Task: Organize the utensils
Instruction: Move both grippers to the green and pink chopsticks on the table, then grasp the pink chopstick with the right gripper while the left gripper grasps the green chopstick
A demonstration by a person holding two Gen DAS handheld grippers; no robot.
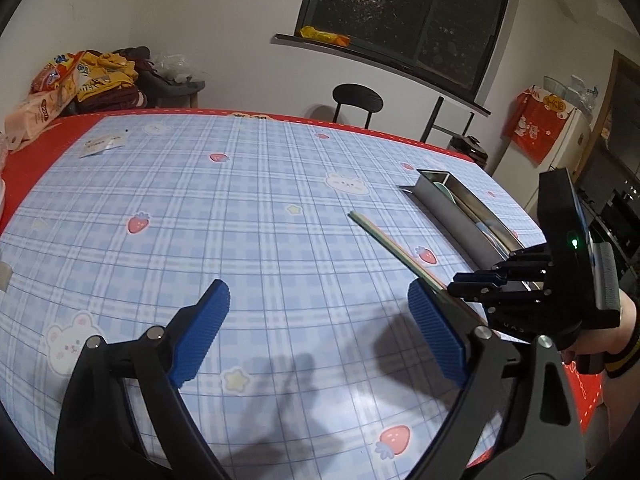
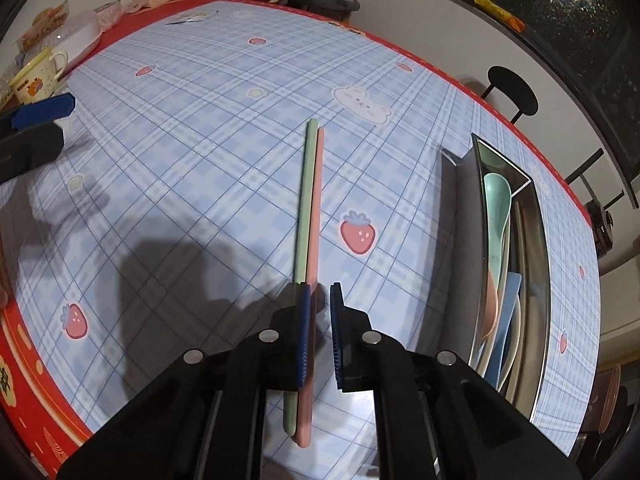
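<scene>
The pale green and pink chopstick pair (image 2: 309,216) lies on the worktop (image 2: 200,140) lengthwise between the right gripper's (image 2: 319,332) slightly parted, not-yet-clenched jaws, while the left gripper (image 1: 320,328) hangs released.

Tray (image 2: 536,264) – shiny metal; chopsticks (image 2: 310,200) – matt plastic; tablecloth (image 2: 200,160) – glossy.

Left gripper (image 1: 318,330) low over table (image 1: 248,208), fingers spread wide, nothing between. Right gripper (image 2: 320,330) low near table's edge, jaws narrowly parted, not clamped.
</scene>
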